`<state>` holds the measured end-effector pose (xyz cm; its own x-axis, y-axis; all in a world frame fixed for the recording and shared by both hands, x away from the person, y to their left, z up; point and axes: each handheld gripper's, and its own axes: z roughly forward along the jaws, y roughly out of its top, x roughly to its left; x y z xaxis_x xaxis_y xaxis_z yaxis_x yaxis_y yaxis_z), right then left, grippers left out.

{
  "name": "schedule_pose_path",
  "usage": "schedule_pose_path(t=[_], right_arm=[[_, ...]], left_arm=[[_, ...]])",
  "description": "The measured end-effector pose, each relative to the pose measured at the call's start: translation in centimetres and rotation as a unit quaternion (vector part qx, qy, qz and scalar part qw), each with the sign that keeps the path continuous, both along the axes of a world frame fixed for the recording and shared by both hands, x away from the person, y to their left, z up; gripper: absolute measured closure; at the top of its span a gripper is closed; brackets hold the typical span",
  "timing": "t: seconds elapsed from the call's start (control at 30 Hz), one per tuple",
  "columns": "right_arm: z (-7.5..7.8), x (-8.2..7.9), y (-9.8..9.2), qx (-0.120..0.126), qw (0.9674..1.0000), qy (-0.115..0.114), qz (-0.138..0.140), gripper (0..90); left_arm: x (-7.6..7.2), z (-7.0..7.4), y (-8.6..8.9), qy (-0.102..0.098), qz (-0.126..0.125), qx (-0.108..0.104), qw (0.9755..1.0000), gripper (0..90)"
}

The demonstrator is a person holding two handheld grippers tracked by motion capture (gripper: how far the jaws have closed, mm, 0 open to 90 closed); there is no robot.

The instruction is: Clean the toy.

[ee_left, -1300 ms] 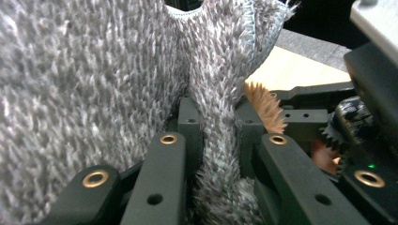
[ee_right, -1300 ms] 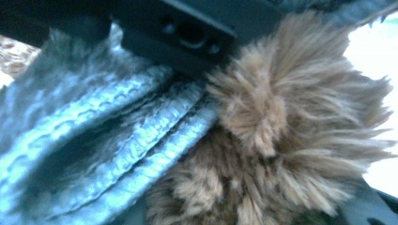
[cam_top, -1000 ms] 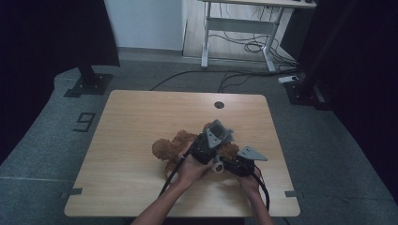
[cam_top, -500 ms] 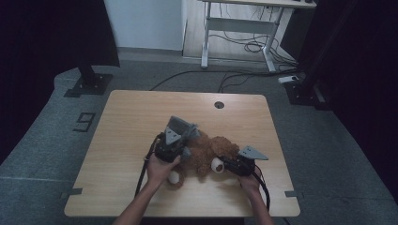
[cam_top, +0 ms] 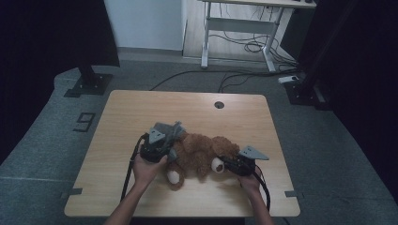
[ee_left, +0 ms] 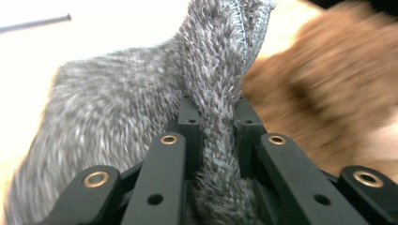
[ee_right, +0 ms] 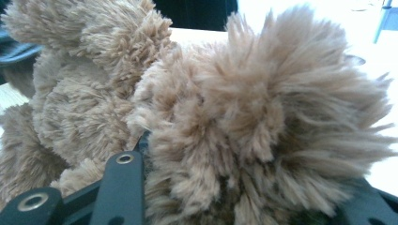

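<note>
Seen from the high view, a brown teddy bear point(cam_top: 199, 154) lies on its side near the front middle of a light wooden table point(cam_top: 131, 112), with a pale-soled foot toward the person and another pale patch at its right. The left gripper point(cam_top: 162, 140), in the person's left hand point(cam_top: 146, 168), sits just left of the bear; in the left gripper view its two black jaws are pressed onto a fold of grey knitted cloth point(ee_left: 141, 122), which spreads out to the left, with the bear's brown plush point(ee_left: 324, 89) blurred just behind it at the right. The right gripper point(cam_top: 230, 162), in the right hand point(cam_top: 251, 183), meets the bear's right end; in the right gripper view its jaws are pinched into a tuft of the bear's long tan fur point(ee_right: 263, 117), which hides the fingertips. A round hole point(cam_top: 219, 104) marks the table's far edge, and a white desk frame point(cam_top: 239, 28) stands on the floor beyond.
</note>
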<state>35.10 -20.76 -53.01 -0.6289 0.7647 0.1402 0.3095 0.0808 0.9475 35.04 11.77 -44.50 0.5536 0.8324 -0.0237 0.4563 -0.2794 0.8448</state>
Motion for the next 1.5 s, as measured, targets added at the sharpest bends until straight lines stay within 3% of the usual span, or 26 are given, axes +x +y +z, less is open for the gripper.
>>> schedule_pose_path(t=[0.17,0.33,0.43,0.5,0.57,0.73,0.9,1.07,1.3,1.4,1.5], right_arm=[[0.0,0.0,0.0,0.000,1.0000,0.000,0.001,50.3],[0.0,0.0,0.0,0.002,1.0000,0.001,0.000,50.3],[0.0,0.0,0.0,0.002,1.0000,0.001,0.000,50.2],[0.0,0.0,-0.1,-0.001,1.0000,0.002,-0.001,50.2],[-0.1,0.0,-0.2,0.000,1.0000,0.005,-0.002,50.2],[-0.1,-0.1,0.0,-0.002,1.0000,0.001,0.001,50.0],[-0.1,-0.1,0.1,-0.001,1.0000,0.001,0.001,49.9],[-0.1,0.0,0.0,0.002,1.0000,0.002,0.002,49.9],[-0.2,0.0,0.0,0.003,1.0000,0.002,0.004,49.8],[-0.2,0.0,0.0,0.005,1.0000,0.002,0.004,49.8],[-0.2,0.1,-0.1,0.009,0.9999,0.007,0.004,49.8]], left_arm=[[-0.5,1.6,-3.6,-0.016,-0.039,0.012,0.9990,77.5],[0.3,0.9,-7.2,0.021,-0.076,-0.013,0.9968,77.5],[0.5,-0.2,-9.5,0.030,-0.094,0.005,0.9951,77.4],[0.6,-0.8,-10.3,0.024,-0.091,0.025,0.9953,77.3],[0.7,-1.1,-9.9,0.030,-0.087,0.018,0.9956,77.3],[0.6,-1.8,-7.1,0.038,-0.076,-0.007,0.9964,77.5],[0.0,-1.7,-4.4,0.022,-0.057,0.001,0.9981,77.7],[0.1,-2.2,-1.5,0.022,-0.025,-0.006,0.9994,77.6],[0.4,-3.9,2.1,0.047,0.017,-0.017,0.9986,77.5],[0.6,-3.5,2.9,0.062,0.016,-0.033,0.9974,77.4],[0.5,-1.7,2.5,0.050,0.005,-0.030,0.9983,77.4]])
